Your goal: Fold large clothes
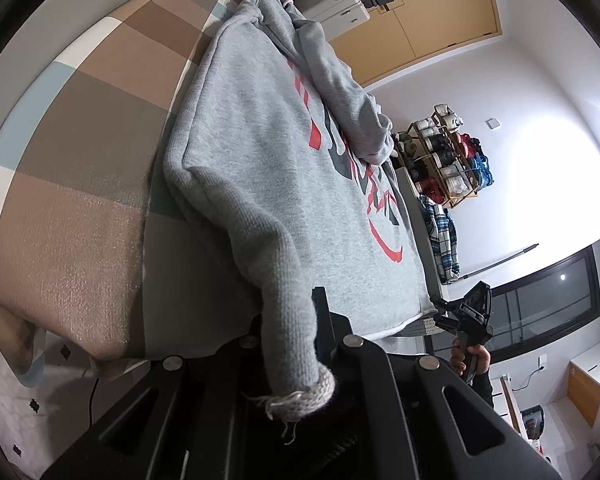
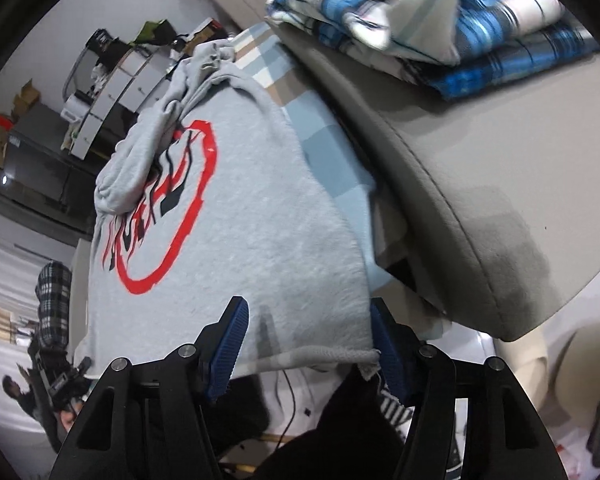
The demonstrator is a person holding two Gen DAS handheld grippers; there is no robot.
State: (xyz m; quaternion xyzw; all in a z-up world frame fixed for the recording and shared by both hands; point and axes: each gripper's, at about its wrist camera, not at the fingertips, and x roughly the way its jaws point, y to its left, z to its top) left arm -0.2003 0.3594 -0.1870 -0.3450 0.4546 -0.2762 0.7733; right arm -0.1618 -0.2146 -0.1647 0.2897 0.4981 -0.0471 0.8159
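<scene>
A grey sweatshirt with a red and black print lies face up on a bed with a checked brown cover. One sleeve is folded across its chest. The other sleeve runs down off the bed edge into my left gripper, which is shut on it just above the frayed cuff. In the right wrist view the sweatshirt's bottom hem and its corner lie flat between the blue pads of my right gripper. Those jaws stand wide apart. That gripper also shows at the hem corner in the left wrist view.
A stack of folded blue plaid clothes rests on a grey padded bench beside the bed. A plaid garment hangs near a wooden shoe rack. Wooden wardrobe doors stand behind. A cable runs on the floor below the hem.
</scene>
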